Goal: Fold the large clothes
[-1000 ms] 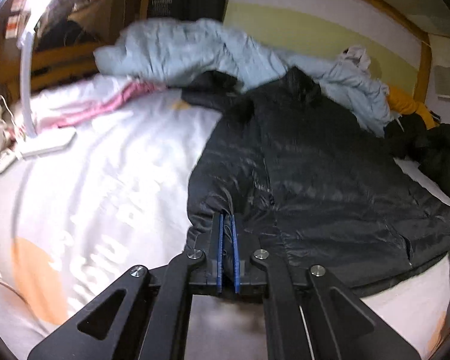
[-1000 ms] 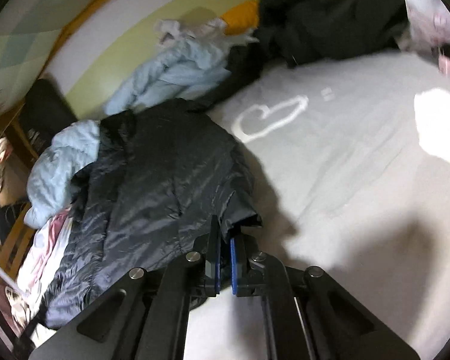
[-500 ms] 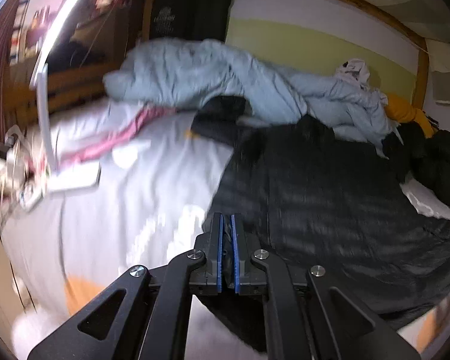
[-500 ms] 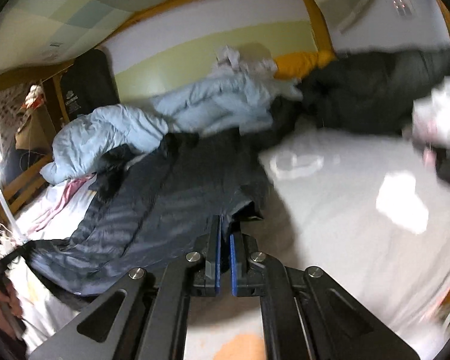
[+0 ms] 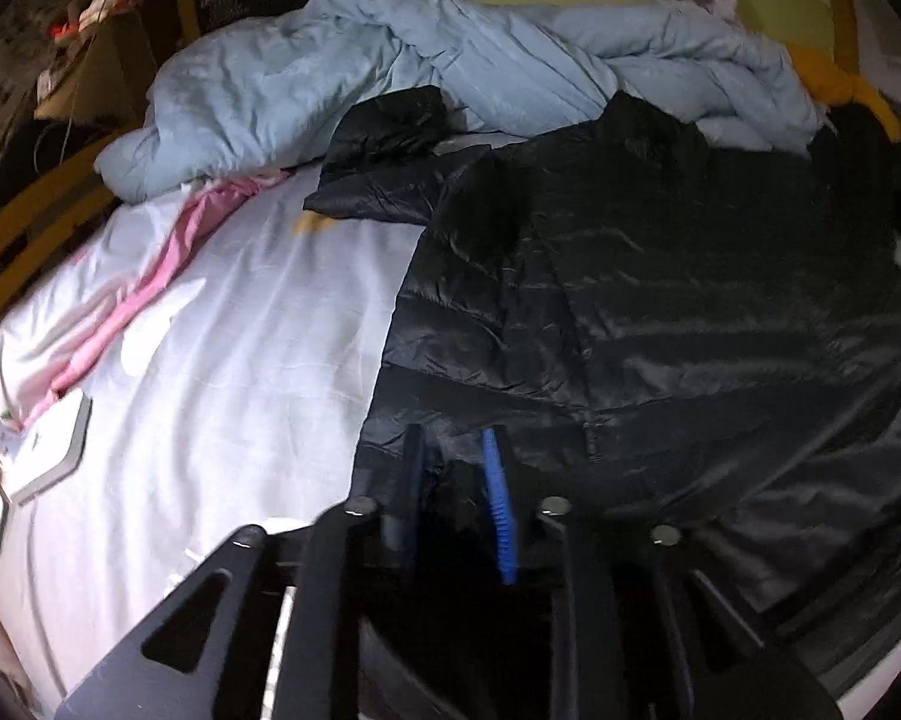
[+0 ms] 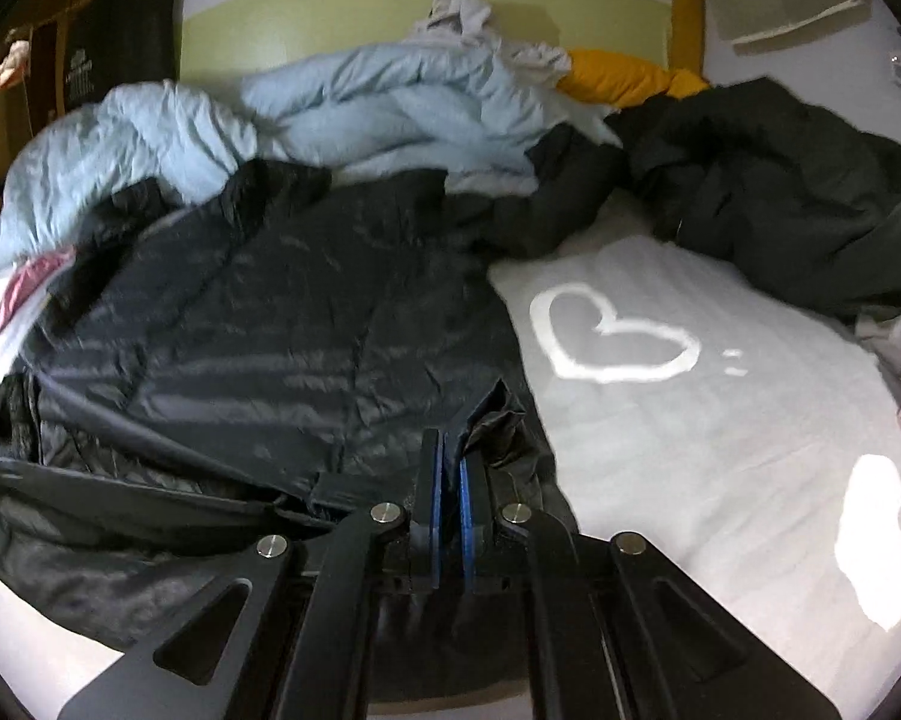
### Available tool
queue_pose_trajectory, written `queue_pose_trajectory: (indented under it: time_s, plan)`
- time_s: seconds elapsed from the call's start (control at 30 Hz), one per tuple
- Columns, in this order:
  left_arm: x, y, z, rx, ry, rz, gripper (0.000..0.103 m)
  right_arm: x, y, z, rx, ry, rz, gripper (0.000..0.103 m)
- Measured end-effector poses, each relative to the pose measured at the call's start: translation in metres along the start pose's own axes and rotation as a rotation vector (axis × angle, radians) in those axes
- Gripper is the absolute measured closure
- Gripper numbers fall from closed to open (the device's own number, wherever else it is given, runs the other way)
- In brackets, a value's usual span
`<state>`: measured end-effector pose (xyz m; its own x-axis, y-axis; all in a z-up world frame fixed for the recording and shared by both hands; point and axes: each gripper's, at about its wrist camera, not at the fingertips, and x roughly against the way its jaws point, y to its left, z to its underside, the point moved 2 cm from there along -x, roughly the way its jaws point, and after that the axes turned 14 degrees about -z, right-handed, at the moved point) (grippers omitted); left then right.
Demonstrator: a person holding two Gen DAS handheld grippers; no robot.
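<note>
Two grippers are working the hem end of a black puffer jacket [image 5: 660, 312], which is lying spread on the white bedsheet [image 5: 222, 360], its collar toward the heap of pale blue bedding [image 5: 450, 60]. The left gripper [image 5: 453, 480] is standing with its jaws parted, blue pads apart, dark fabric showing in the gap between them; whether it is gripping any is unclear. The right gripper [image 6: 447, 468] is pinching narrow on a puckered corner of the jacket's hem [image 6: 498, 420], just beside the heart print [image 6: 612, 336] on the sheet. Judging by this, the hem is being carried toward the collar for a crosswise fold. Doing it well probably means both corners travelling level, the slippery shell staying taut between them, and the left side being secured before lifting, since one-sided pulling would likely skew the fold.
</note>
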<state>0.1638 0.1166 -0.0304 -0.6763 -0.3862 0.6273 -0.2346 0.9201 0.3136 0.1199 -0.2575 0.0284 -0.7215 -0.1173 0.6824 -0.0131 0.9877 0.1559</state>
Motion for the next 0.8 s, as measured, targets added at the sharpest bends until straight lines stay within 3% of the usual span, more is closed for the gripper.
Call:
queue_pose_trajectory:
  time_s: [0.03,0.07,0.1,0.2,0.3,0.37,0.47,0.6,0.8]
  plan:
    - [0.0,-0.002,0.001,-0.003,-0.02,-0.013,0.073,-0.005,-0.003,0.002,-0.009,0.007,-0.005,0.098]
    - [0.002,-0.002,0.001,0.004,-0.036,-0.029,0.063,-0.009,-0.007,0.002,-0.019,0.007,-0.013,0.098]
    - [0.004,0.001,0.0,0.02,-0.054,-0.045,0.045,-0.01,-0.011,0.003,-0.029,0.001,-0.02,0.098]
    - [0.029,0.015,-0.002,0.104,-0.167,-0.057,0.015,-0.003,-0.017,0.001,-0.062,-0.043,-0.041,0.092]
    - [0.072,0.031,-0.005,0.154,-0.329,-0.041,0.0,0.01,-0.02,-0.002,-0.065,-0.085,-0.034,0.067]
    - [0.099,0.039,-0.001,0.18,-0.418,-0.007,0.0,0.025,-0.023,-0.003,-0.065,-0.141,0.012,0.019]
    - [0.121,0.038,0.004,0.165,-0.421,0.12,0.0,0.053,-0.024,-0.006,-0.045,-0.236,0.024,0.016]
    - [0.125,0.016,0.006,0.093,-0.365,0.209,0.0,0.074,-0.017,-0.007,-0.018,-0.269,-0.017,0.016]
    - [0.095,-0.029,0.017,-0.108,-0.165,0.238,0.0,0.055,0.003,-0.003,0.041,-0.171,-0.101,0.011]
